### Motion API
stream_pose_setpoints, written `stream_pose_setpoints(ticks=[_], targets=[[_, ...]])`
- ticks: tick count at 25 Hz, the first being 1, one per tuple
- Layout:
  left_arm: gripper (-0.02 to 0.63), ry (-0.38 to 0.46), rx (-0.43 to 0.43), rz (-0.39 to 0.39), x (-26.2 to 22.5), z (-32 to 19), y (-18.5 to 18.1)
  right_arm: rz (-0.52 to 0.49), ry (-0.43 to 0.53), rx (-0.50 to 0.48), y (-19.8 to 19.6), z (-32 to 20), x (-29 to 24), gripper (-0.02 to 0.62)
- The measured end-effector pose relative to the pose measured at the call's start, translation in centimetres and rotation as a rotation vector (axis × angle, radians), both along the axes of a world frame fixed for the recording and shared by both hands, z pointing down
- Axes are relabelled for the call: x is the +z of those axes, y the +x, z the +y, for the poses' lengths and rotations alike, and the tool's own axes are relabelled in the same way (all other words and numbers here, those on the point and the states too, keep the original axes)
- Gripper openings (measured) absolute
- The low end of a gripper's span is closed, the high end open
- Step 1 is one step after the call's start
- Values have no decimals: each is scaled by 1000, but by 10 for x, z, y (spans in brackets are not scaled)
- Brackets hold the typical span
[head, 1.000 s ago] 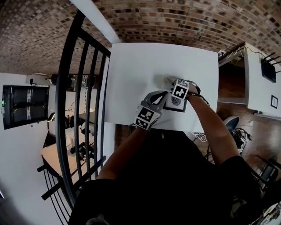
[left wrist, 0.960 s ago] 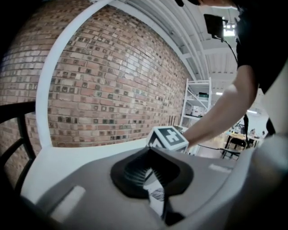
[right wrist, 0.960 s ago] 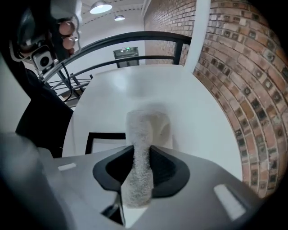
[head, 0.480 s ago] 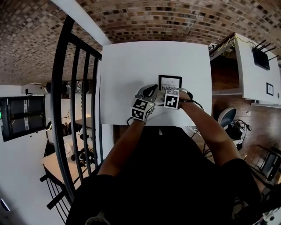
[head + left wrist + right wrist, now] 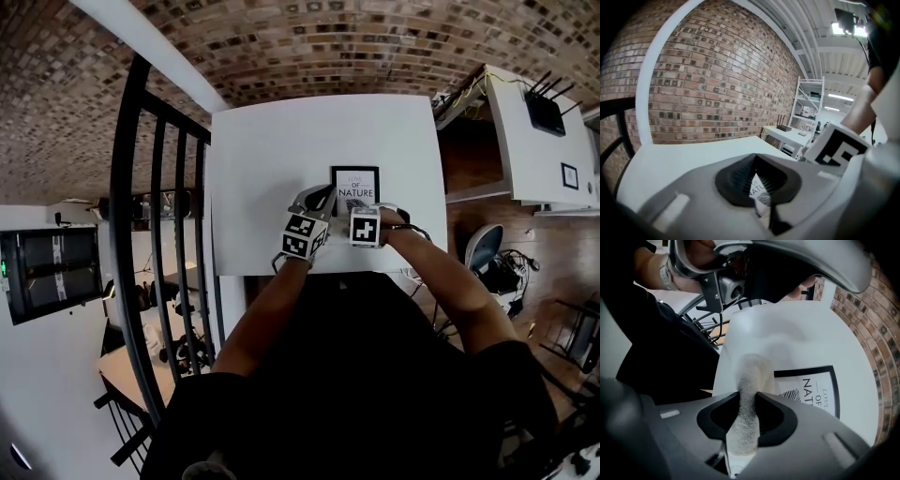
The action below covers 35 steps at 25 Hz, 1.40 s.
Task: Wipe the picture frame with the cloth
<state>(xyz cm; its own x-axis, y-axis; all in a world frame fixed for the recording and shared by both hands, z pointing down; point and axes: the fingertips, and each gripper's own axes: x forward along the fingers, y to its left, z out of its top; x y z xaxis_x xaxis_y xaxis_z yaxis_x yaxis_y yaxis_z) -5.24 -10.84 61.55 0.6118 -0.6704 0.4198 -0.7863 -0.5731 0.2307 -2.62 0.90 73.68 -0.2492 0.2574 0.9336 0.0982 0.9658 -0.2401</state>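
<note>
The cloth is clamped in the right gripper, at the picture frame's lower edge. The frame is pinched by the left gripper.

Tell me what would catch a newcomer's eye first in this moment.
The black picture frame with its NATURE print, lying flat on the near half of the white table, stands out first. Next come the two grippers at its near end: the right gripper clamps a fuzzy pale cloth beside the print, and the left gripper grips the frame's left edge.
</note>
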Motion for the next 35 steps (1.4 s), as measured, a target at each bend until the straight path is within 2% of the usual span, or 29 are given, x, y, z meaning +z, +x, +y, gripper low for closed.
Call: stream_pose_setpoints(ticks=[4,9,12,15,19,25,35], targets=[[2,0,6,1,-3,-5,4,-27,56,68,4,-42,-12,107],[2,-39,-6,29,-5,-13,7,-13,225,164,24,-130,-22,109],[2,-36,-19,-11,4,-18,3,16,311,204,37,-173,-19,109],[2,-53,-7,-53,10,-17,7,55,352,194,43,-193,-6,107],[2,-92,-26,-89,23,-22,10,85,301,150,40,-180,16,107],[2,-175,20,-113,41,-27,21,64,205,81,33,-139,22,109],[2,-154,65,-163,59,-20,36,50,102,-92,40,-37,18,110]])
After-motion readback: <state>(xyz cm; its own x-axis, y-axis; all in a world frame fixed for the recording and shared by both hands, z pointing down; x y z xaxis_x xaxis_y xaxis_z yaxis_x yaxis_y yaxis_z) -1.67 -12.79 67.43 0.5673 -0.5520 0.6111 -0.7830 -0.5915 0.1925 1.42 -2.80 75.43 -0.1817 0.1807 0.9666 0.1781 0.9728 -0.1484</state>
